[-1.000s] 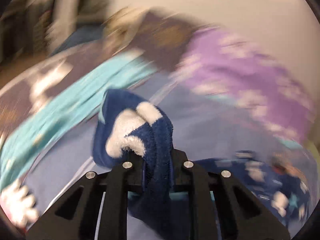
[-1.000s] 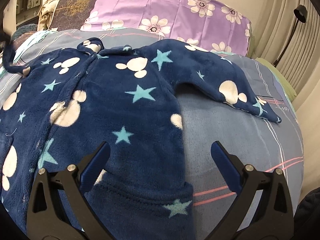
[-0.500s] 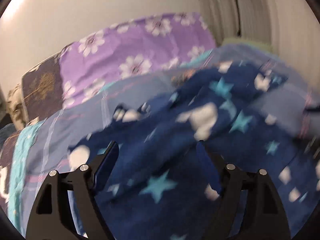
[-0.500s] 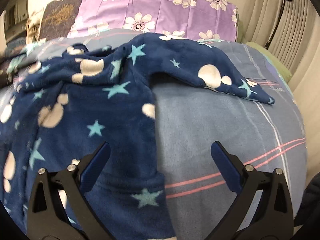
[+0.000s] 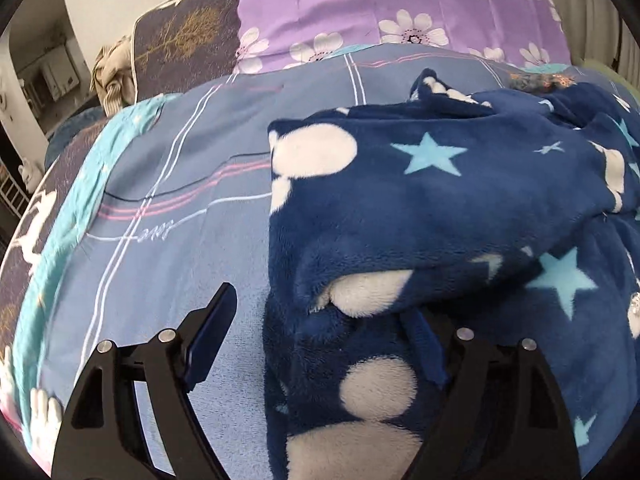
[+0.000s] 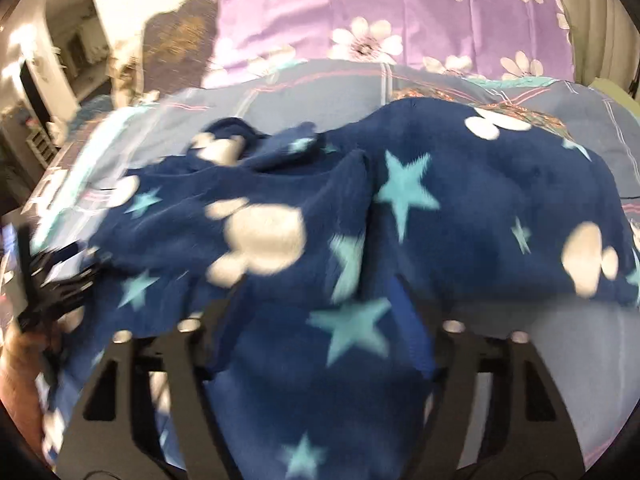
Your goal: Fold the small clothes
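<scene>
A navy fleece onesie (image 5: 440, 208) with white blobs and teal stars lies on the blue-grey bedsheet (image 5: 192, 208). One sleeve is folded across its body. My left gripper (image 5: 320, 336) is open, low over the garment's left edge; its left finger (image 5: 212, 328) is over bare sheet and the right finger is partly under the fleece. In the blurred right wrist view, my right gripper (image 6: 316, 320) is open and low over the onesie (image 6: 460, 208), with fleece lying between and over its fingers. The left gripper (image 6: 52, 280) shows at that view's left edge.
A purple flowered pillow (image 5: 400, 12) and a dark tree-print pillow (image 5: 188, 40) lie at the head of the bed. A teal blanket strip (image 5: 68, 208) runs along the bed's left side. Curtains (image 6: 600, 20) hang at the right.
My left gripper let go of the sleeve it held, leaving it folded over the body, and now sits open at the garment's left edge. My right gripper moved forward onto the fleece.
</scene>
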The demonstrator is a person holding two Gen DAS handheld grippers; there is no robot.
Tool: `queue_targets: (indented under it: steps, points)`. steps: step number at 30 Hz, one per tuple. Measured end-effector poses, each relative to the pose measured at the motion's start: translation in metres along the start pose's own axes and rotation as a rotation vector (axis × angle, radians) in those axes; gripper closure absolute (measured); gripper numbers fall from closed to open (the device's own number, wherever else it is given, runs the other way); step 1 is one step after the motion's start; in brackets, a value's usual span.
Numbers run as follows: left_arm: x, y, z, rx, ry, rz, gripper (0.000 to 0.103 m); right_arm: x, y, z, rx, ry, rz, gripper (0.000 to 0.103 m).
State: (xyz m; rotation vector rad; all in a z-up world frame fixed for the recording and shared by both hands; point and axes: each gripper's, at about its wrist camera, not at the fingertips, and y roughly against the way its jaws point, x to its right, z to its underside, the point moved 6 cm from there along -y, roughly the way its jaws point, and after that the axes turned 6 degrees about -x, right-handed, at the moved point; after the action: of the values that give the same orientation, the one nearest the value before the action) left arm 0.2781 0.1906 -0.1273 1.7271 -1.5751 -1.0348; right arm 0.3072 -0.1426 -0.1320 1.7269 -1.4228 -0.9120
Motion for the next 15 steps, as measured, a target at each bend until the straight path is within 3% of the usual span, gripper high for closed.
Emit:
queue_targets:
  steps: [1,3,5,6,7,9,11,13,15]
  points:
    - [0.0,0.002,0.003,0.009,0.003,-0.005,0.02,0.0,-0.011,-0.003,-0.026,-0.017,-0.01,0.029]
    - [-0.003,0.006,0.005,0.028,0.009,-0.024,0.02,-0.007,-0.024,-0.007,-0.094,-0.039,-0.074,0.087]
    - [-0.004,0.008,0.005,0.044,0.019,-0.042,0.021,-0.013,-0.003,-0.017,-0.012,-0.051,-0.099,0.091]
    - [-0.005,0.011,0.005,0.054,0.029,-0.046,0.021,-0.018,0.017,-0.024,0.061,-0.035,-0.121,0.099]
    - [-0.007,0.012,0.005,0.06,0.039,-0.047,0.021,-0.022,0.043,-0.029,0.131,-0.016,-0.14,0.099]
    - [-0.009,0.011,0.002,0.065,0.051,-0.044,0.021,-0.019,0.065,-0.031,0.173,-0.012,-0.113,0.098]
    - [-0.01,0.01,0.001,0.062,0.058,-0.039,0.021,-0.008,0.055,-0.024,0.114,-0.017,-0.068,0.098]
    - [-0.011,0.01,0.002,0.059,0.062,-0.034,0.021,0.012,0.019,-0.008,-0.012,-0.041,0.022,0.094]
    - [-0.015,0.012,0.003,0.054,0.069,-0.022,0.021,0.032,0.001,0.009,-0.072,-0.102,0.043,0.089]
